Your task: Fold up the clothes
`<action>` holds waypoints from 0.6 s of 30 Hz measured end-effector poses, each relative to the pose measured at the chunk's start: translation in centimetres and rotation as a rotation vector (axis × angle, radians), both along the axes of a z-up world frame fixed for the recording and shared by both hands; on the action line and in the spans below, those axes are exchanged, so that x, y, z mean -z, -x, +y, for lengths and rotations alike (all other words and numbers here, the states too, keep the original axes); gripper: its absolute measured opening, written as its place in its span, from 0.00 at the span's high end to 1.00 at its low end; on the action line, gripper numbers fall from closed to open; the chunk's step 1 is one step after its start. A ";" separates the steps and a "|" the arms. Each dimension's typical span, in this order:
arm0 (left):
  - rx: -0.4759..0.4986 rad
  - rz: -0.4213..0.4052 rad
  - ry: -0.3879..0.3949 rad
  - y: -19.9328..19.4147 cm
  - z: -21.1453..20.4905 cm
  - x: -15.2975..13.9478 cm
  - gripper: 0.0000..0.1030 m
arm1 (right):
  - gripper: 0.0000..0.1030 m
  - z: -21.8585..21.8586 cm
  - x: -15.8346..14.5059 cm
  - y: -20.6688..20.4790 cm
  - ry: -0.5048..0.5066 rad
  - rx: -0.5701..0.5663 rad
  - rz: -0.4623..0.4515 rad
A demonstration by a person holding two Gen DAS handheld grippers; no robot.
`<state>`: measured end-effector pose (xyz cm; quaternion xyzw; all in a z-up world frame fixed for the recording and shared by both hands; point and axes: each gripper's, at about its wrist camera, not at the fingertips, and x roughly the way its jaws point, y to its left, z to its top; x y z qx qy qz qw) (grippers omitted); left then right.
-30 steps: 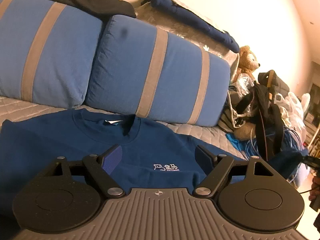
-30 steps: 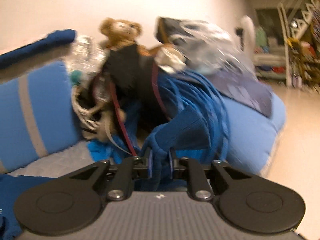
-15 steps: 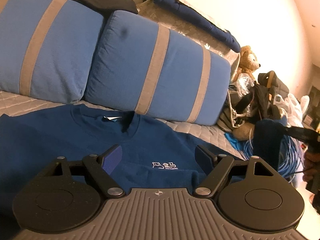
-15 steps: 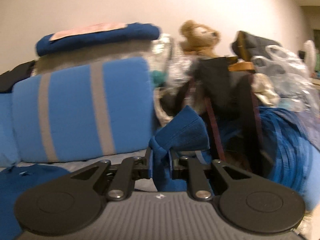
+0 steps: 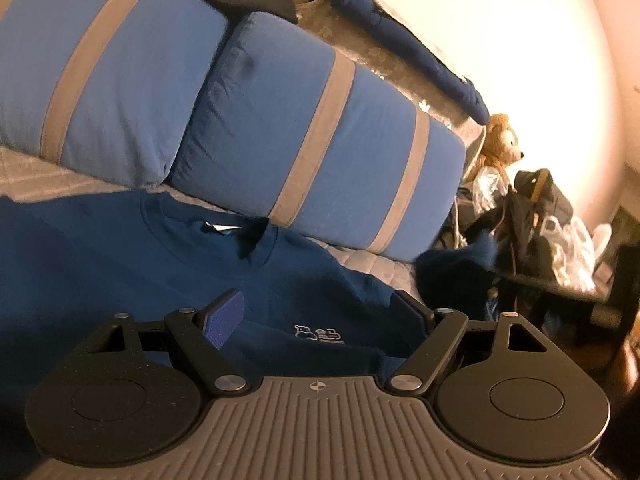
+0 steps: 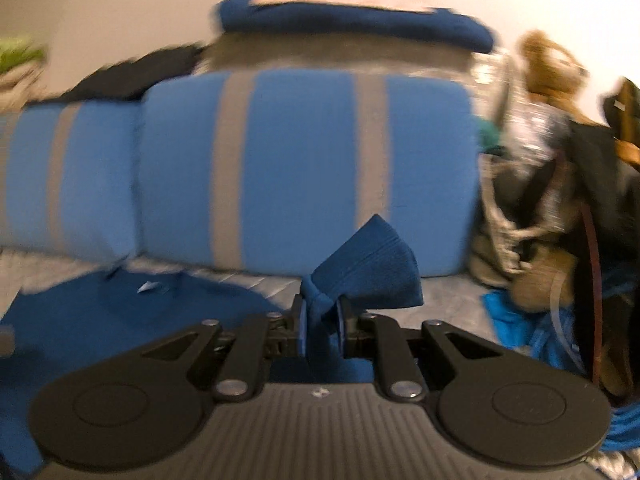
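- A dark blue sweatshirt (image 5: 224, 280) is lying front-up on the quilted bed cover (image 5: 372, 258), its collar toward the striped blue cushions (image 5: 320, 140).
- The right gripper (image 6: 322, 326) is pinching the sleeve cuff (image 6: 368, 272) between jaws pressed nearly together; the ribbed cuff is fanning out past the fingertips, raised off the cover.
- The left gripper (image 5: 316, 312) is hovering over the lower chest, near the small white logo (image 5: 320, 334), jaws spread wide with nothing between them.
- The right wrist view is smearing badly, which suggests a fast carry; judged step: bringing the sleeve across the body for the first fold.
- Advice: slow the carry before laying down, so the sleeve is not dragging the shoulder out of line.
- Advice: the cuff is looking bunched in the jaws; lay it flat across the chest and release only once the fabric is resting.
- Advice: the idle left gripper could be pressing the body near the shoulder seam to anchor it.
- Risk: the clutter beside the teddy bear (image 5: 502, 144) is sitting near the sleeve's side; keep the trailing fabric away from it.
- Whether the far sleeve is already folded cannot be told.
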<state>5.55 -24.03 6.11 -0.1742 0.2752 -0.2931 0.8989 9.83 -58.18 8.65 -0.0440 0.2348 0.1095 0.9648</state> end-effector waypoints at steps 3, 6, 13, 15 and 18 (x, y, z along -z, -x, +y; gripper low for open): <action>-0.008 0.049 0.051 -0.5 0.6 0.4 0.22 | 0.86 3.6 1.1 1.2 0.051 -0.125 0.008; -0.021 0.111 0.111 -1.0 1.2 0.9 0.22 | 0.86 6.7 2.3 2.7 0.102 -0.244 0.023; -0.032 0.185 0.180 -1.6 1.7 1.5 0.22 | 0.86 11.6 4.7 5.9 0.283 -0.455 0.015; -0.027 0.196 0.186 -1.7 1.7 1.7 0.22 | 0.86 12.4 4.9 6.5 0.330 -0.500 0.004; -0.023 0.208 0.187 -1.9 1.7 1.8 0.22 | 0.86 13.3 5.2 7.3 0.389 -0.561 -0.006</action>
